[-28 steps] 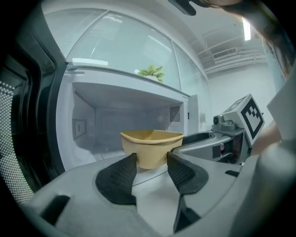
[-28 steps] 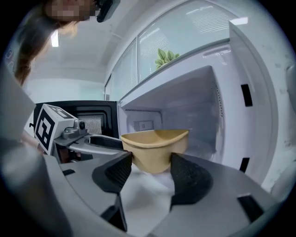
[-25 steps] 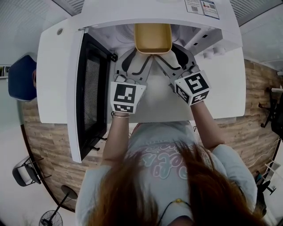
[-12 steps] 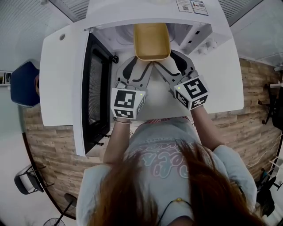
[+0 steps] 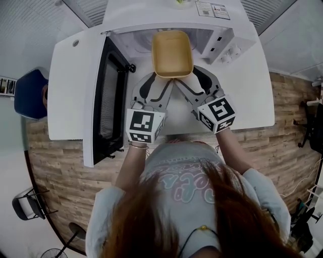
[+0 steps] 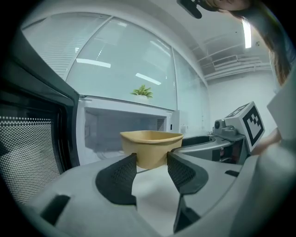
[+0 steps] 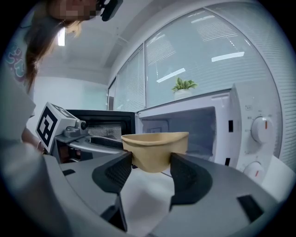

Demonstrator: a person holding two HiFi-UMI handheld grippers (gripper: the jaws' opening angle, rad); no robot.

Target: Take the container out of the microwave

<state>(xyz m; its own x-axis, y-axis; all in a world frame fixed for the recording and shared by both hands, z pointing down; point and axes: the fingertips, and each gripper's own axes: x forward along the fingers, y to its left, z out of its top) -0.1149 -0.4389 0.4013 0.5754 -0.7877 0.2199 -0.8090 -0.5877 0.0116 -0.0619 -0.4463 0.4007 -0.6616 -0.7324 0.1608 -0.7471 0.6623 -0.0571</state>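
One yellow container (image 5: pixel 172 53) hangs at the open mouth of one white microwave (image 5: pixel 151 14), with its near end towards the person. It is carried between two tools. The left hand-held gripper (image 5: pixel 159 80) takes the near left corner and the right hand-held gripper (image 5: pixel 193 79) takes the near right corner.

In the left gripper view, the left hand-held gripper (image 6: pixel 152 162) has its two dark ribbed pads (image 6: pixel 121 178) set fairly wide, one on each side of the container's lower wall, pressing on it. In the right gripper view, the right hand-held gripper (image 7: pixel 151 163) does the same, its two pads (image 7: pixel 115 173) apart by the width of that corner and closed against it. The container's base shows clear of the white surface (image 5: pixel 252 90) below. How much of it is past the microwave's front, the views do not settle.

The microwave has one door (image 5: pixel 106 101), swung fully open to the left, and two round knobs (image 7: pixel 262 127) stacked on its right-hand panel. One small green plant (image 6: pixel 142 91) stands on its top. Each tool carries one marker cube, two in all: the left cube (image 5: pixel 145 125) and the right cube (image 5: pixel 218 114). One blue chair (image 5: pixel 30 93) stands on the wooden floor (image 5: pixel 287 141) to the left of the surface.
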